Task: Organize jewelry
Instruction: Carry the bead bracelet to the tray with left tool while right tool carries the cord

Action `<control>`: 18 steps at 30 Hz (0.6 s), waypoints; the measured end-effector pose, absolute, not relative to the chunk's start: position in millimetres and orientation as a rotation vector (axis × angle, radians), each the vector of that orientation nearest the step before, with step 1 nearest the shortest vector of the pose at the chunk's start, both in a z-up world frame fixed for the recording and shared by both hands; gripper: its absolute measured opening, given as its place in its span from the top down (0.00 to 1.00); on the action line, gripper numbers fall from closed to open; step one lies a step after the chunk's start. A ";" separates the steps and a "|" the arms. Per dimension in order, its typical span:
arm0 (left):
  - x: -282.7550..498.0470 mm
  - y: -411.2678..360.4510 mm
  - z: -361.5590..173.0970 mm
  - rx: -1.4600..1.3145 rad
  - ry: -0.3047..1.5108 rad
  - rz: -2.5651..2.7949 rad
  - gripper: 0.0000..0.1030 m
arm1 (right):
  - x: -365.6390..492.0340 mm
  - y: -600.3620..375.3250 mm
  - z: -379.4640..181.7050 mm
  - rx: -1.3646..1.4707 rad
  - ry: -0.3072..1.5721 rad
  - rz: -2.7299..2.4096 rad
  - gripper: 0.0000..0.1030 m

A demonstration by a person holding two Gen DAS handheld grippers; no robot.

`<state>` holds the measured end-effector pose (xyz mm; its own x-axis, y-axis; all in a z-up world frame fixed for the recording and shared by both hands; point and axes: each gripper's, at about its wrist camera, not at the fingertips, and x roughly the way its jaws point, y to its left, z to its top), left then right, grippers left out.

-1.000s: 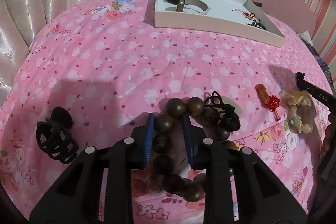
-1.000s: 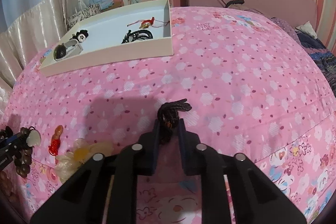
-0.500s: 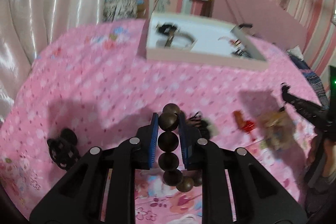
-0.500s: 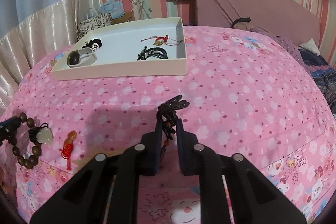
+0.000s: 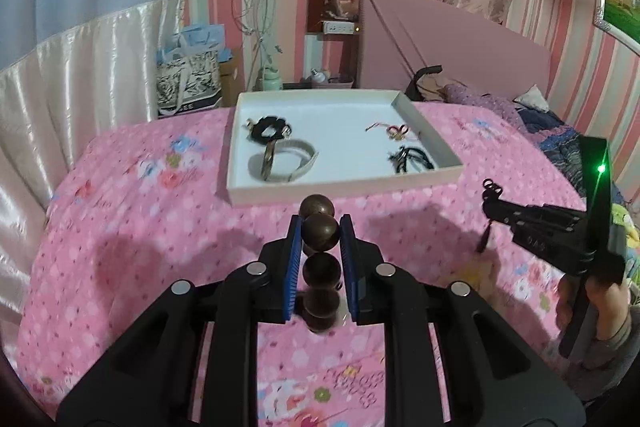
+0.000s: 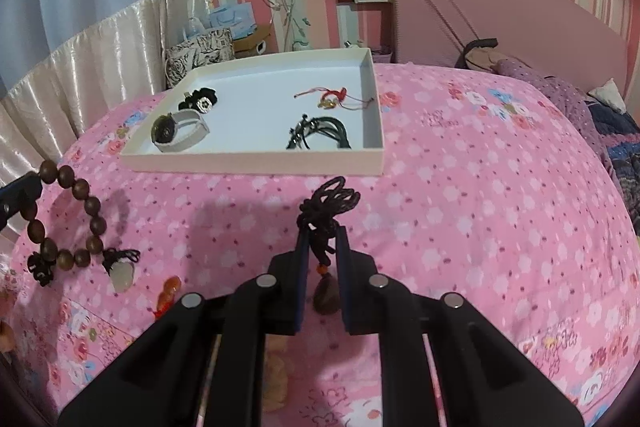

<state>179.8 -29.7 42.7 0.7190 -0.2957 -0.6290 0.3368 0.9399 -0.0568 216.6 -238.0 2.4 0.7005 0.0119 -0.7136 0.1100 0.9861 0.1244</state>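
Observation:
My left gripper (image 5: 320, 233) is shut on a brown wooden bead bracelet (image 5: 320, 231) and holds it in the air above the pink bed; the bracelet also shows hanging at the left of the right wrist view (image 6: 86, 205), with a pale pendant (image 6: 122, 275). My right gripper (image 6: 322, 241) is shut on a black cord necklace (image 6: 334, 199) with a dark pendant (image 6: 326, 293). It shows in the left wrist view (image 5: 494, 201) at the right. The white tray (image 5: 344, 189) (image 6: 256, 163) lies ahead of both, holding a watch (image 6: 178, 133), a black scrunchie, a red charm and black cords.
A pink floral bedspread (image 6: 480, 207) covers the bed. An orange-red charm (image 6: 168, 293) lies on it at lower left. The pink headboard (image 5: 460, 47), a bag (image 5: 188, 83) and hanging cables stand behind the tray. Dark clothes lie at the right edge (image 6: 616, 139).
Both grippers have risen off the bed with their jewelry and moved toward the tray. The bead bracelet now hangs free from the left gripper.

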 end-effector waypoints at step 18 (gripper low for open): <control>321.4 -97.8 86.0 0.020 0.712 -0.446 0.83 | 355.7 -244.4 55.4 0.155 0.774 0.027 0.87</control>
